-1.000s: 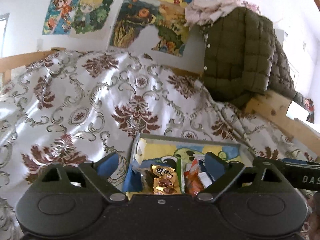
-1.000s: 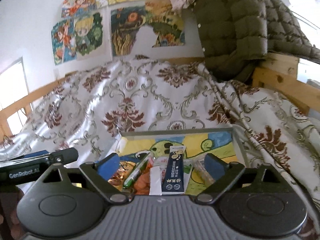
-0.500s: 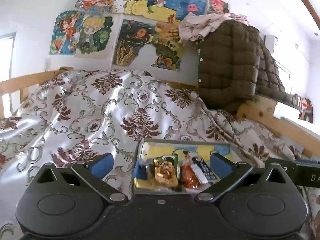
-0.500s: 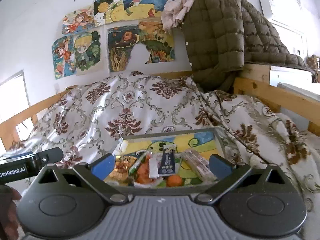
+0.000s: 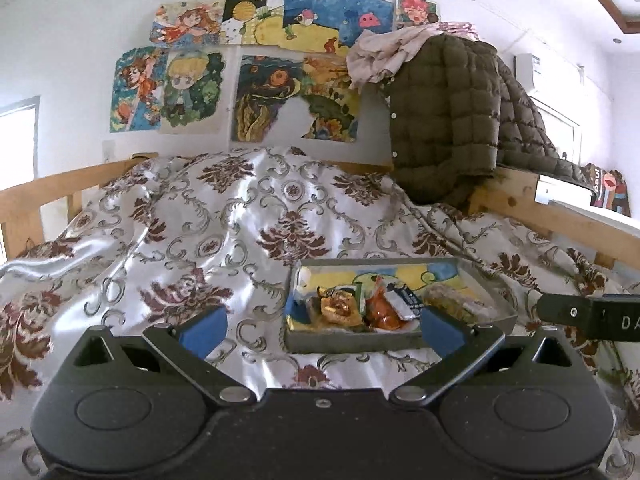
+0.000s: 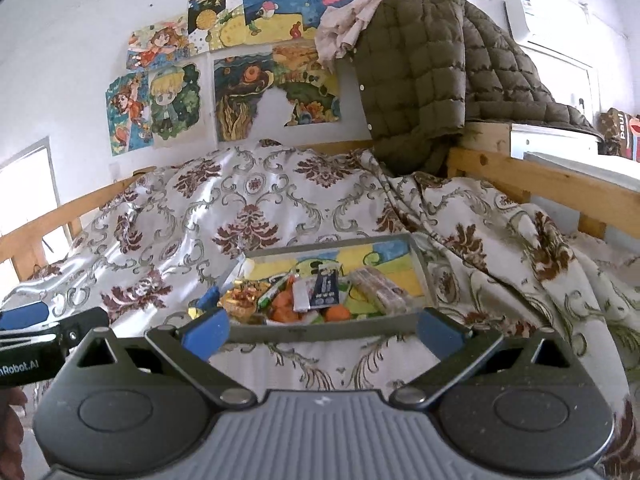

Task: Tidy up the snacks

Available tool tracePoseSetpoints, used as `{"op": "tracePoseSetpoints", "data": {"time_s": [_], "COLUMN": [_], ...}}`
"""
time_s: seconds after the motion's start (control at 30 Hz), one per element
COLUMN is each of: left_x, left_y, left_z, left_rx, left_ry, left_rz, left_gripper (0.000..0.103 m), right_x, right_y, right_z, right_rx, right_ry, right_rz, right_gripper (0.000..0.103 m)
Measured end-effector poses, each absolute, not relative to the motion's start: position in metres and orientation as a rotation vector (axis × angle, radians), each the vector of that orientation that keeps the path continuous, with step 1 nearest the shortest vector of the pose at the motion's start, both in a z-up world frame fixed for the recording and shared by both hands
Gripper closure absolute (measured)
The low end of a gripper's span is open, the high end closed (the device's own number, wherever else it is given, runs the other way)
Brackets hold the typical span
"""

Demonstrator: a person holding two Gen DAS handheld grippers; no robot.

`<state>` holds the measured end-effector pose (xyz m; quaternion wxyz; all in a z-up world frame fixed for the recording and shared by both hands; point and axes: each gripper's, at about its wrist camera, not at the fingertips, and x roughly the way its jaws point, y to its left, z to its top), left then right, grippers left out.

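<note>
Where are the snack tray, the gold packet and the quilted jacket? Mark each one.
snack tray point(image 6: 320, 330): right wrist view, near wall.
gold packet point(image 5: 339, 307): left wrist view, wrapper middle.
quilted jacket point(image 6: 412, 68): right wrist view, front panel.

Bedspread point(image 5: 248, 216) ahead of claws: glossy satin-like cloth, smooth, sheen on folds. Tray point(image 6: 320, 332) just beyond right claw point(image 6: 322, 328) tips: grey, matt rim, painted floor. Snack packets point(image 5: 360, 306) in tray: shiny foil and plastic wrap. Left claw point(image 5: 320, 330): matt black plastic body, blue pads point(image 5: 204, 330) look rubbery. Jacket point(image 5: 444, 120) far right: quilted matt cloth. Bed rail point(image 6: 560, 184) right: bare wood, knotty. Pictures point(image 5: 256, 80) on wall beyond: matt paper.
</note>
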<state>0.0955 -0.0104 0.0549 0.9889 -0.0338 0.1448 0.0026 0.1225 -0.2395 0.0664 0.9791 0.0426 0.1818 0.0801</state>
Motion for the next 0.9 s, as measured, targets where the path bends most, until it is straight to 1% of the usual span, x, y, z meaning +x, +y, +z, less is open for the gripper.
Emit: {"op": "tracePoseSetpoints", "data": {"time_s": [0.27,0.6,0.9], "left_x": [0.081,0.074,0.070], "left_y": [-0.010,-0.008,-0.006], "left_z": [0.042,0.021,0.009], "left_rx": [-0.075,-0.106,-0.107], "left_ry": [0.311,0.405,0.447], "left_rz": [0.022,0.048,0.066], "left_gripper": [0.001,0.001,0.001], "right_x": [0.109,0.095,0.091], "right_y": [-0.242,-0.243,-0.241], "right_z": [0.055,0.043,0.033], "right_rx": [0.086,0.069,0.059], "right_ry": [0.382,0.403,0.422], "right_rz": [0.149,0.143,0.150], "right_gripper": [0.000,0.000,0.000]}}
